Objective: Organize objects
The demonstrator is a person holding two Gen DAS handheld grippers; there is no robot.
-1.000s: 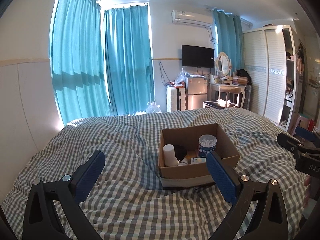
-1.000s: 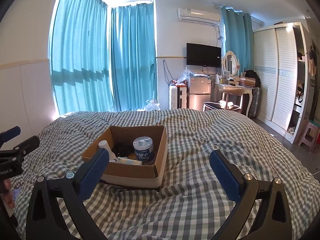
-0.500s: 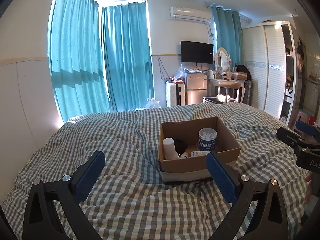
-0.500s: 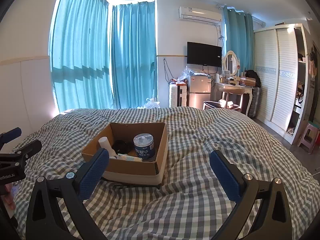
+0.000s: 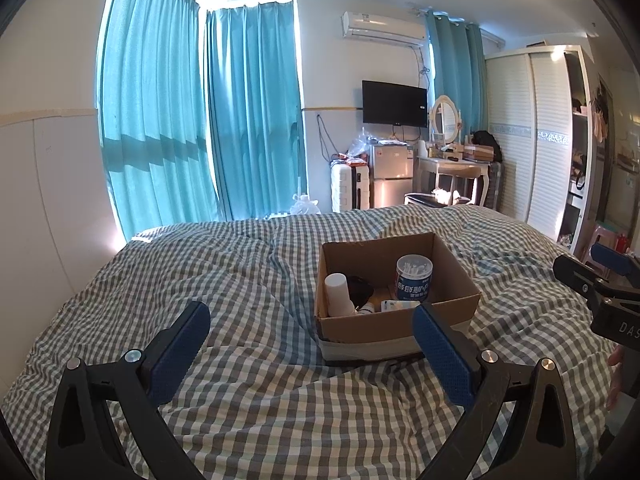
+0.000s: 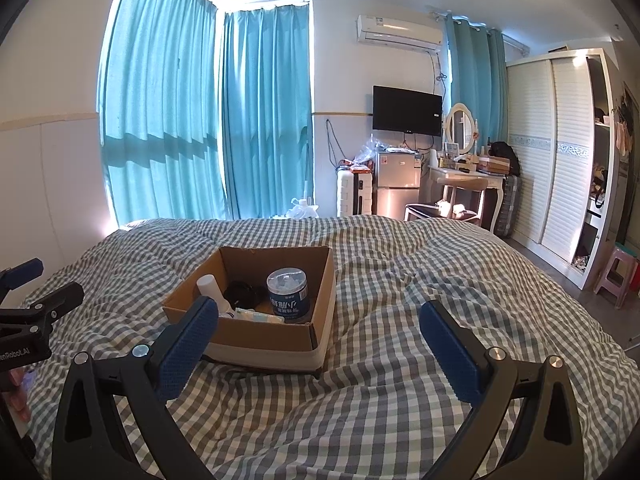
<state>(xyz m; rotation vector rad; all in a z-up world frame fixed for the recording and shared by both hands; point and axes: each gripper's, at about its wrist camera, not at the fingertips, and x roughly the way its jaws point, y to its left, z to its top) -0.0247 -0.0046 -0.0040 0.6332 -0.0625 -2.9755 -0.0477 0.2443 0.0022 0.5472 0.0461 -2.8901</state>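
An open cardboard box (image 5: 452,257) sits on a bed with a checked cover (image 5: 248,280). It holds a round blue-labelled tub of cotton swabs (image 5: 414,278), a white bottle (image 5: 336,289), a black object (image 5: 360,286) and small packets. The box also shows in the right wrist view (image 6: 260,342), with the tub (image 6: 289,297) and bottle (image 6: 210,286). My left gripper (image 5: 312,320) is open and empty, above the cover, left of and in front of the box. My right gripper (image 6: 318,312) is open and empty, in front of the box's right side.
Teal curtains (image 5: 200,128) cover the window on the far wall. Beyond the bed stand a white suitcase (image 5: 344,186), a small fridge (image 5: 390,176), a dressing table with an oval mirror (image 5: 444,120) and a white wardrobe (image 5: 536,136). A pink stool (image 6: 616,276) stands at the right.
Both grippers have tilted and risen slightly, so the box sits a little lower and nearer in both views. The jaws stay open and nothing in the box has moved.
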